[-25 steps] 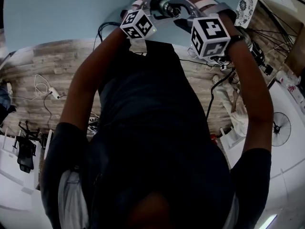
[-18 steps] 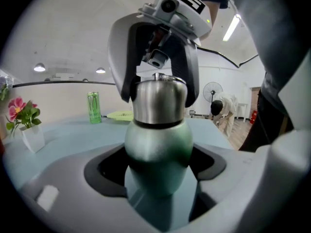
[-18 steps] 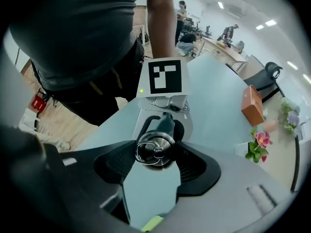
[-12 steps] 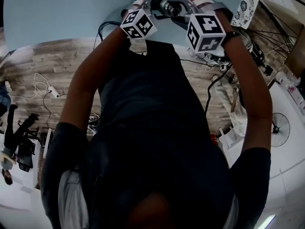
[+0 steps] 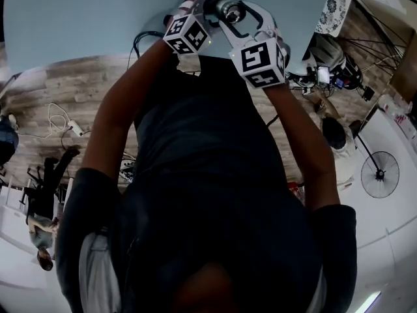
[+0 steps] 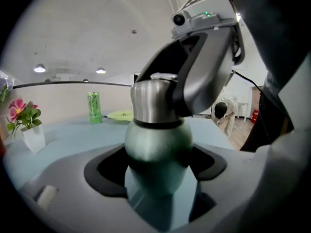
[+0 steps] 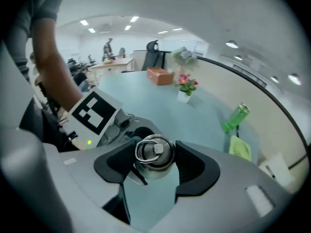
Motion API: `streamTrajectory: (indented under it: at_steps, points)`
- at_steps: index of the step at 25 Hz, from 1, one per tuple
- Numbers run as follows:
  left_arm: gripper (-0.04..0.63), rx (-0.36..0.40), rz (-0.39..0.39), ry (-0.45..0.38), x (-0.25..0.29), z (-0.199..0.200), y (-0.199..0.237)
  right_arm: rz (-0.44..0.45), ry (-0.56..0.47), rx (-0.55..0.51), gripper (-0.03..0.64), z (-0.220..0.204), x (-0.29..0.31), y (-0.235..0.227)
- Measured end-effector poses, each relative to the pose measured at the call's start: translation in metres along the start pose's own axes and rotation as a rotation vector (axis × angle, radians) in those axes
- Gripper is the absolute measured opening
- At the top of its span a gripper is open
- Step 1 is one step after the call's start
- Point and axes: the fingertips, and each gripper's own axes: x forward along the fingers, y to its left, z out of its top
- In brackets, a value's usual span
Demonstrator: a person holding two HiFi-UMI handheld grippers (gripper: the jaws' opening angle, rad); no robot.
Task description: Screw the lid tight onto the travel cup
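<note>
The travel cup [image 6: 158, 147] has a green body, and its steel lid [image 6: 151, 101] is topped by a ring. It stands upright over the light blue table [image 5: 78, 18]. My left gripper [image 6: 155, 166] is shut on the green body, with both dark pads against its sides. From above, my right gripper [image 7: 154, 161] is shut on the lid [image 7: 154, 154], its pads pressed on either side. In the head view both grippers meet at the top of the picture: the left gripper [image 5: 207, 6], the right gripper [image 5: 236, 19] and the shiny lid [image 5: 229, 8] between them.
On the table stand a green can [image 6: 94, 108], a yellow-green cloth [image 6: 121, 114], a white vase of pink flowers [image 6: 30, 130] and a brown box [image 7: 160, 75]. Behind me are a wood floor with cables [image 5: 65, 126], a fan [image 5: 380, 173] and a person bending over [image 6: 224, 114].
My right gripper has swung round the lid: its marker cube moved left and toward my body. The left gripper and the cup have stayed in place.
</note>
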Motion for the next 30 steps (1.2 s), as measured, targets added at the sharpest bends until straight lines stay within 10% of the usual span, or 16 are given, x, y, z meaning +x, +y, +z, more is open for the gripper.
streamTrajectory:
  at_steps: [4,14,20,25,30]
  points:
    - [0.417,-0.003,0.002,0.001,0.001,0.001,0.000,-0.131,-0.037,0.163,0.252,0.005,-0.003,-0.008]
    - [0.417,-0.006,0.000,0.000,0.002,0.000,0.000,-0.129,-0.024,0.161,0.253,0.004,-0.001,-0.008]
    - [0.417,-0.006,-0.002,0.000,0.001,0.001,0.000,0.103,-0.017,0.110,0.255,0.005,-0.008,0.000]
    - [0.417,-0.005,-0.003,0.000,0.001,0.001,0.000,0.388,0.042,-0.224,0.255,0.009,-0.027,0.006]
    - [0.417,-0.007,-0.003,0.002,0.001,0.000,0.000,0.524,0.216,-0.850,0.255,-0.012,-0.025,0.001]
